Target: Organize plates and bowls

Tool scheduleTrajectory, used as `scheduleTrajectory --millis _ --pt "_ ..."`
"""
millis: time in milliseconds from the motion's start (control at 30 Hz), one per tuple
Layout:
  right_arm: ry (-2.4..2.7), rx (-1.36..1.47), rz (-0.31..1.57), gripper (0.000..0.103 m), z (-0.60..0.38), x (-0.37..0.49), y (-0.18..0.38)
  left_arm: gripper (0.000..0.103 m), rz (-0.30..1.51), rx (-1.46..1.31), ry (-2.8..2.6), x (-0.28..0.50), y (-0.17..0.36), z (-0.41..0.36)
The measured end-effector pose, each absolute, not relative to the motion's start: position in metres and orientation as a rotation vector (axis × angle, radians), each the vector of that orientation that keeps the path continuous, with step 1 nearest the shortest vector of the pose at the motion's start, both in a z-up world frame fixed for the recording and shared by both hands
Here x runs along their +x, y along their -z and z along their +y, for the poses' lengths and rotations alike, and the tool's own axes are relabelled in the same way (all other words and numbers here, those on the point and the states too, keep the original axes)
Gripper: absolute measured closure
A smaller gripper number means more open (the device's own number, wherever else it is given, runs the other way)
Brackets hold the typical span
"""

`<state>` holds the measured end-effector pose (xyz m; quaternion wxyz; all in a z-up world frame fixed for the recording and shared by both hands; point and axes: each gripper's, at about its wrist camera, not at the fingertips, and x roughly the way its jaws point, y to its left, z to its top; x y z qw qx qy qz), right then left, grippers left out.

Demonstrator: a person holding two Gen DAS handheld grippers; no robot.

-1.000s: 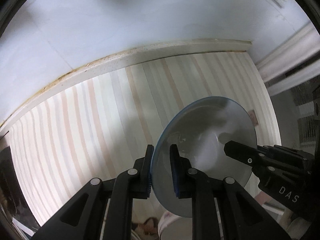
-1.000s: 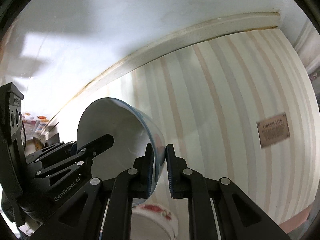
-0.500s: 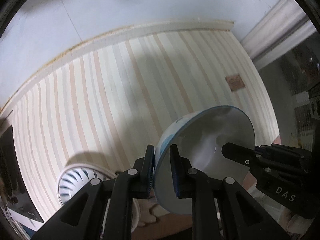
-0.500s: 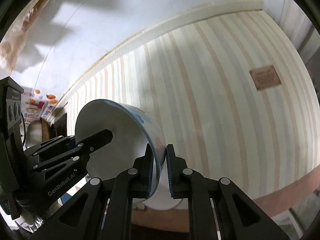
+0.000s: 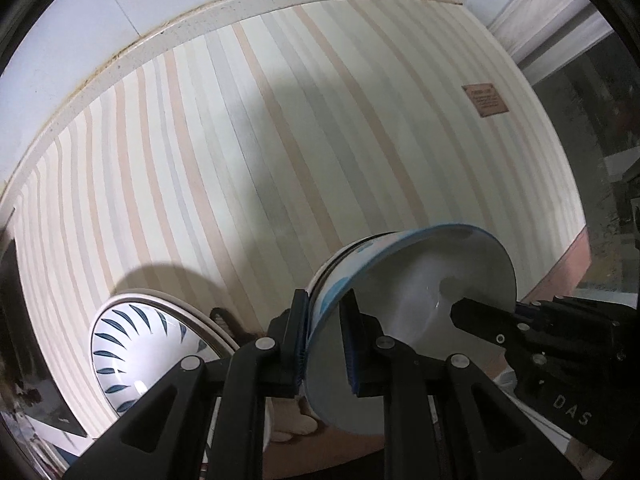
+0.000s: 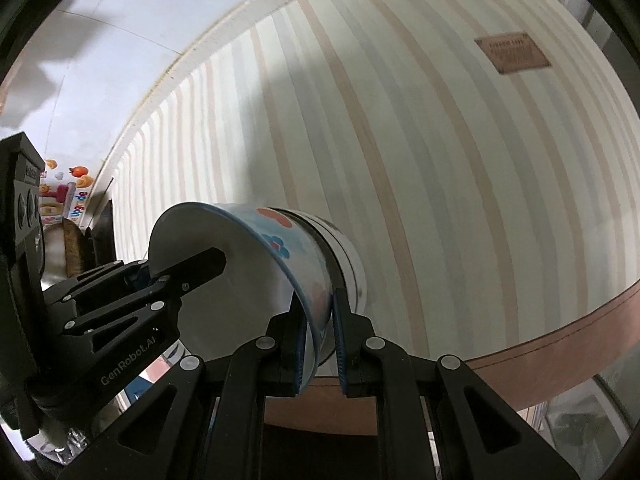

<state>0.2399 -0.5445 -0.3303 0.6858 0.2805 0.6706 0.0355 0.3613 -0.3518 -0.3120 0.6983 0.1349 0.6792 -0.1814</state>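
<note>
A white bowl (image 5: pixel 408 312) with a blue rim and blue and red flowers is held between both grippers, tilted, just above the striped tablecloth (image 5: pixel 280 140). My left gripper (image 5: pixel 326 340) is shut on its near rim. My right gripper (image 6: pixel 318 340) is shut on the opposite rim of the bowl (image 6: pixel 280 256). Each gripper shows in the other's view, with one finger (image 5: pixel 484 318) inside the bowl. A white plate (image 5: pixel 140 356) with dark blue leaf marks lies on the cloth at lower left.
A brown label (image 5: pixel 485 100) is stitched on the cloth at far right. A white wall trim (image 5: pixel 200 28) borders the table's far side. The table's front edge (image 6: pixel 580 324) runs brown at lower right. Colourful stickers and dark items (image 6: pixel 64 200) sit at left.
Both grippers have tipped downward with the bowl, bringing more of the table into view. The leaf-patterned plate has come into the left wrist view at lower left.
</note>
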Motion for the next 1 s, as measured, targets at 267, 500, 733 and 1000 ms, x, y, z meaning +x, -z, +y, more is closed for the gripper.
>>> scheduleTrajectory --millis 267,500,733,1000 --pt "-0.078 0.643 1.534 0.088 -0.544 0.239 0.342 0.089 1.511 0.344 0.386 0.362 0.323 -0.356" --pt "-0.072 0.589 1.535 0.086 -0.537 0.248 0.338 0.089 1.514 0.347 0.375 0.360 0.327 -0.355" --pt "-0.047 0.543 1.529 0.084 -0.535 0.252 0.332 0.089 1.513 0.337 0.372 0.358 0.326 -0.351" --pt "-0.036 0.495 1.490 0.076 -0.530 0.241 0.313 0.088 1.437 0.344 0.389 0.342 0.292 -0.341"
